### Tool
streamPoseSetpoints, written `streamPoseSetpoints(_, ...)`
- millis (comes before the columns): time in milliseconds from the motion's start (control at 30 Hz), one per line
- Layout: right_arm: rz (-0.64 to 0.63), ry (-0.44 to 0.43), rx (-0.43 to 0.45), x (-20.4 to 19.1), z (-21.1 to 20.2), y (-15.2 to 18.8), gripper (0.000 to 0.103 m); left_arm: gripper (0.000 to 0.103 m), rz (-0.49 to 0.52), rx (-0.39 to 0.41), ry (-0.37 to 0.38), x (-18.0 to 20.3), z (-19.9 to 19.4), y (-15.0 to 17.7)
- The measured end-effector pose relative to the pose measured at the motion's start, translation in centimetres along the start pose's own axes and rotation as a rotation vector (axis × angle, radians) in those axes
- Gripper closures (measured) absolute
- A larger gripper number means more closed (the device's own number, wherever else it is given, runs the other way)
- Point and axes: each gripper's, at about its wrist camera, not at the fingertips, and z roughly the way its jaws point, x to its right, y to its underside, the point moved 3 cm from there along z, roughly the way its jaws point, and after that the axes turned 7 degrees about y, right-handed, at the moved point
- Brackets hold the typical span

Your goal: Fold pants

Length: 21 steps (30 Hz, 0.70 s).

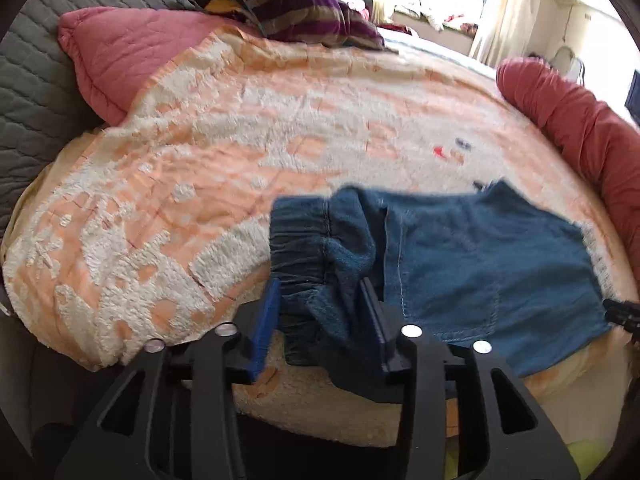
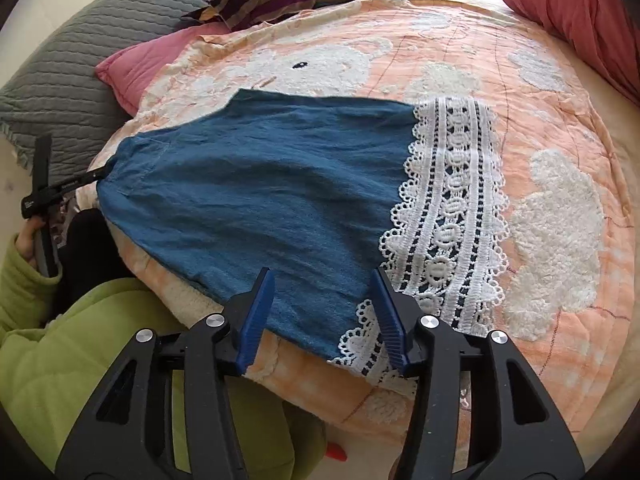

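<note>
left wrist view close over waistband, angled down; right wrist view at hem; both share pants (image 1: 460, 264)

Matt denim pants (image 2: 260, 184), lace hem (image 2: 452, 216), fleecy blanket (image 2: 560, 208).

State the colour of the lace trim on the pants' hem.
White lace trim on blue pants; clearest in the right wrist view.
</note>
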Motion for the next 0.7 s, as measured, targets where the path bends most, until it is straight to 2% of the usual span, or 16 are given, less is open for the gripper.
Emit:
streamPoseSetpoints(67, -0.003, -0.02, 0.051, -0.1, -1.4, -0.7, 0.058, 0.053, 0.018, 0.038, 0.0, 0.6, -1.3, -0.8)
streamPoseSetpoints(167, -0.008, 0.003, 0.143, 0.6, -3.6, -2.7, 0.055, 0.047, 0.056, 0.091, 0.034, 2.6, -2.8, -2.7)
streamPoseSetpoints(300, 0.005, 0.063, 0.198, 2.8, -4.5, -5.8, 0.053, 0.039, 0.13, 0.099, 0.067, 6.0, -2.2, -5.0)
streamPoseSetpoints(433, 0.048, 0.109, 0.187, 5.8, -2.9, -8.5, 0.053, 0.038, 0.212, 0.069, 0.133, 10.7, 0.3, -6.5)
streamPoseSetpoints(500, 0.083, 0.118, 0.156, 7.8, -1.5, -9.2, 0.053, 0.03, 0.248, 0.05, 0.147, 12.7, 1.8, -6.8)
streamPoseSetpoints(700, 0.119, 0.113, 0.095, 10.0, 2.0, -10.4, 0.053, 0.03, 0.282, -0.043, 0.223, 17.4, 6.8, -6.9)
